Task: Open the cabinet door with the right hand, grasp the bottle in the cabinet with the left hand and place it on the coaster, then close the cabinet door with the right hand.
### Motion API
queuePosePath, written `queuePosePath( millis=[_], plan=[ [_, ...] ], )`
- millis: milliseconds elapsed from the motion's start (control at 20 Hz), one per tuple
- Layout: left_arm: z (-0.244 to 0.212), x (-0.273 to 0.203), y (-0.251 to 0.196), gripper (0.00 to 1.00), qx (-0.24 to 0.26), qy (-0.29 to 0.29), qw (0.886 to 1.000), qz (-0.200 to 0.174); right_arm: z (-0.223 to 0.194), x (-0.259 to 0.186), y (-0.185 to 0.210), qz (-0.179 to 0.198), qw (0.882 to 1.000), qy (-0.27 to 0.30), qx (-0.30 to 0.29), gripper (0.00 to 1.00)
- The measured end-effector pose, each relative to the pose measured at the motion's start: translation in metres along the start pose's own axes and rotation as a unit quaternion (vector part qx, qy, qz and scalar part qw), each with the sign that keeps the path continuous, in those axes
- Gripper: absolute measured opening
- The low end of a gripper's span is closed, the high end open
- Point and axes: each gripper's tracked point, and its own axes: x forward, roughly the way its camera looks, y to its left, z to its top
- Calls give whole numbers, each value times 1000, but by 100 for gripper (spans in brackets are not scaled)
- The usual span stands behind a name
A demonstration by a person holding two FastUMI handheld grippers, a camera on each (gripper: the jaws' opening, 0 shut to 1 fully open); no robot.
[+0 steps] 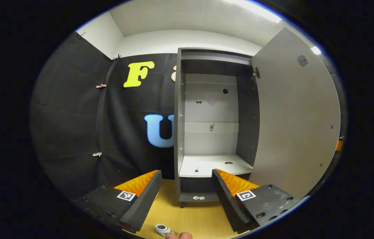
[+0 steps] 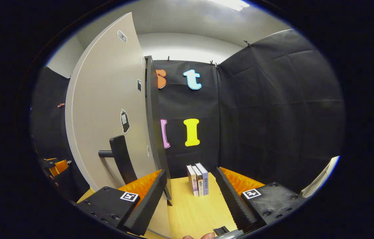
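Books (image 2: 198,179) stand on table (image 2: 193,212) beside open cabinet door (image 2: 107,109).

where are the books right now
In the right gripper view, the three books stand upright on the wooden table against the black booth wall, ahead between the open right gripper fingers, right of the open cabinet door.

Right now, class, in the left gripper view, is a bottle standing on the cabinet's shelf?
No. The cabinet stands open and its white shelf carries no bottle.
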Motion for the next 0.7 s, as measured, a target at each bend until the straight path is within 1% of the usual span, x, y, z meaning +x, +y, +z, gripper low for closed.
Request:
queuePosePath(
  millis=[100,250,500,650,700],
  plan=[
    [-1,0,2,94,0,-5,1000,-6,-4,-3,11,4,1000,3,7,97],
    [-4,1,9,94,-1,-6,1000,-14,-9,-4,34,20,1000,10,15,98],
    [-2,3,28,95,16,-15,1000,-19,-14,-9,81,43,999,6,-1,98],
    [-5,6,43,94,18,-14,1000,-21,-20,-13,112,52,999,6,0,98],
    [-6,7,48,92,16,-14,1000,-22,-21,-14,120,52,999,7,2,98]
  ],
)
